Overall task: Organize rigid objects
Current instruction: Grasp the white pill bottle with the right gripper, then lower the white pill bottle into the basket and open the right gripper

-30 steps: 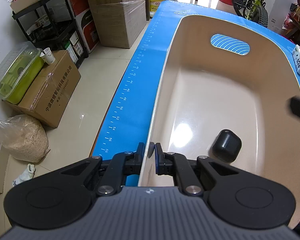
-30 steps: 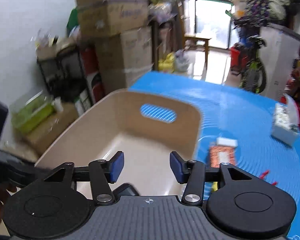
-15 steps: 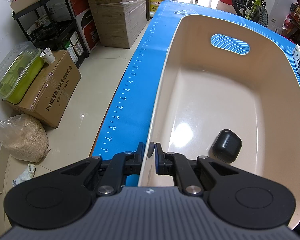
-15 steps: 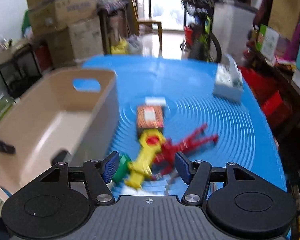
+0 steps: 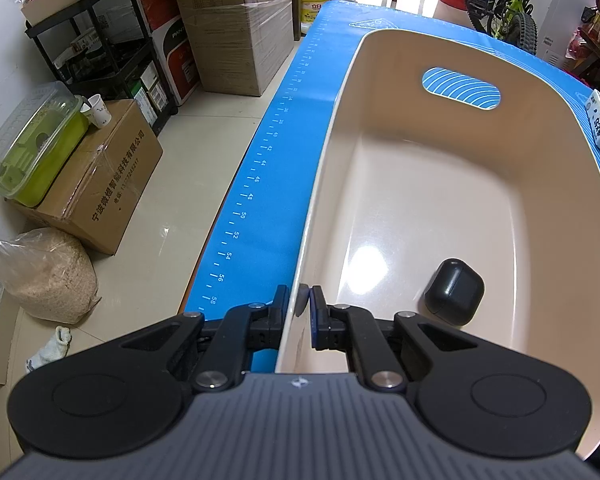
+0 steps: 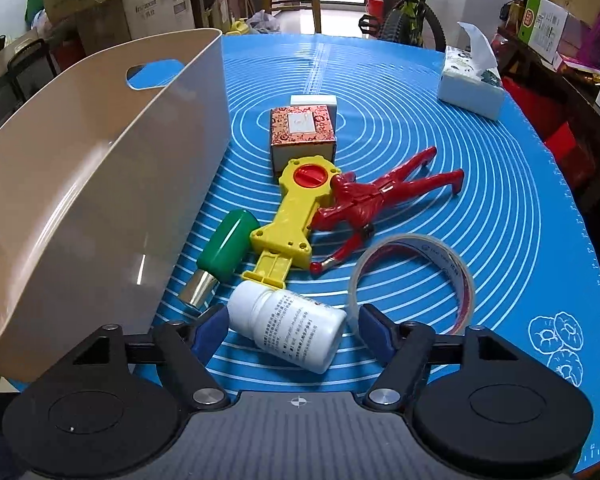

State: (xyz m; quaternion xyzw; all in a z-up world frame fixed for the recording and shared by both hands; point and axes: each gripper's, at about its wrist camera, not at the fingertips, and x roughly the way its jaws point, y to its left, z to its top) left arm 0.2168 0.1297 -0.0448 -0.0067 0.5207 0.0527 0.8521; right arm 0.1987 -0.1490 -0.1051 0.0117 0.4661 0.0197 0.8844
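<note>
My left gripper (image 5: 302, 310) is shut on the near rim of the beige bin (image 5: 420, 184), which holds a black case (image 5: 454, 291). The bin also shows at the left of the right wrist view (image 6: 100, 184). My right gripper (image 6: 292, 326) is open, its fingers on either side of a white pill bottle (image 6: 290, 330) lying on the blue mat (image 6: 480, 184). Beyond lie a green-capped cylinder (image 6: 224, 248), a yellow toy (image 6: 296, 216), a red figure (image 6: 376, 200), a tape roll (image 6: 414, 272) and a patterned box (image 6: 302, 132).
A tissue box (image 6: 470, 84) stands at the mat's far right. A white block (image 6: 313, 100) lies behind the patterned box. The table's left edge (image 5: 236, 216) drops to a floor with cardboard boxes (image 5: 96, 184) and a shelf (image 5: 112, 48).
My right gripper has swung right from over the bin and come down to the mat, so the pill bottle now lies between its open fingers. The left gripper has not moved.
</note>
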